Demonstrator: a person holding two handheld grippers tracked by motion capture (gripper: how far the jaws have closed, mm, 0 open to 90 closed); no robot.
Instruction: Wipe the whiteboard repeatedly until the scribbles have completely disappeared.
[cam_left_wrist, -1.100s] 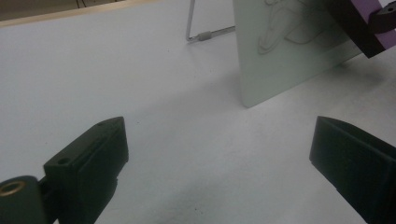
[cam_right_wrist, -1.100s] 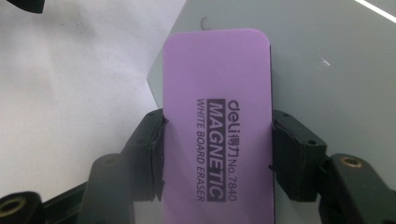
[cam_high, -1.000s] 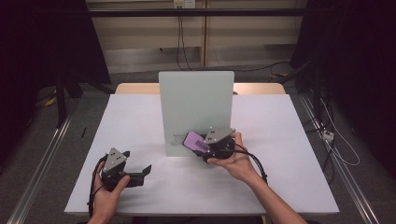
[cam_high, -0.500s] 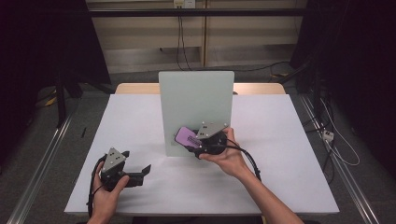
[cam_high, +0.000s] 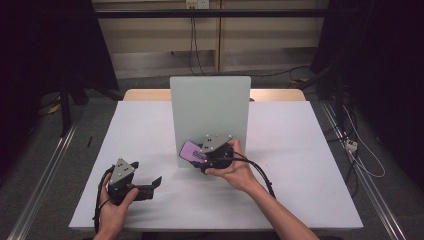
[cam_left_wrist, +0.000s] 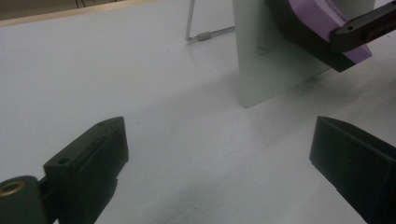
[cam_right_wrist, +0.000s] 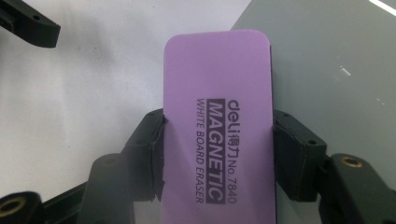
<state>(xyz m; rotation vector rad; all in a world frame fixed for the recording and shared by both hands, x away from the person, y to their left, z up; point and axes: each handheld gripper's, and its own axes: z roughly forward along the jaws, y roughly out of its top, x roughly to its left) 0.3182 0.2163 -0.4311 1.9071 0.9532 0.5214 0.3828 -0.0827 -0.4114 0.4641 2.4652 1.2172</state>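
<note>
Purple and flat, a magnetic whiteboard eraser (cam_right_wrist: 217, 126) sits clamped between the two black jaws of the right gripper (cam_high: 200, 159), its printed label readable in the right gripper view. The person's right hand (cam_high: 235, 170) carries it at the lower left corner of a small pale whiteboard (cam_high: 210, 112) that stands upright on a wire stand in the middle of a white table (cam_high: 300, 165). In the high view the eraser overlaps the board's bottom left corner; whether its felt side already presses the surface cannot be told, though the left gripper view shows the eraser (cam_left_wrist: 322, 28) very close to the board's face. The left gripper (cam_high: 150, 184) rests on the table near the front left, well apart from the board, its jaws spread wide with nothing between them, held by the left hand (cam_high: 112, 205). The board's face looks plain grey, with only a faint mark visible near its lower part in the left gripper view. Judging from this, picking up the eraser is done and it has been brought to the board; the wiping itself, and setting the eraser down afterwards, appear to remain.
</note>
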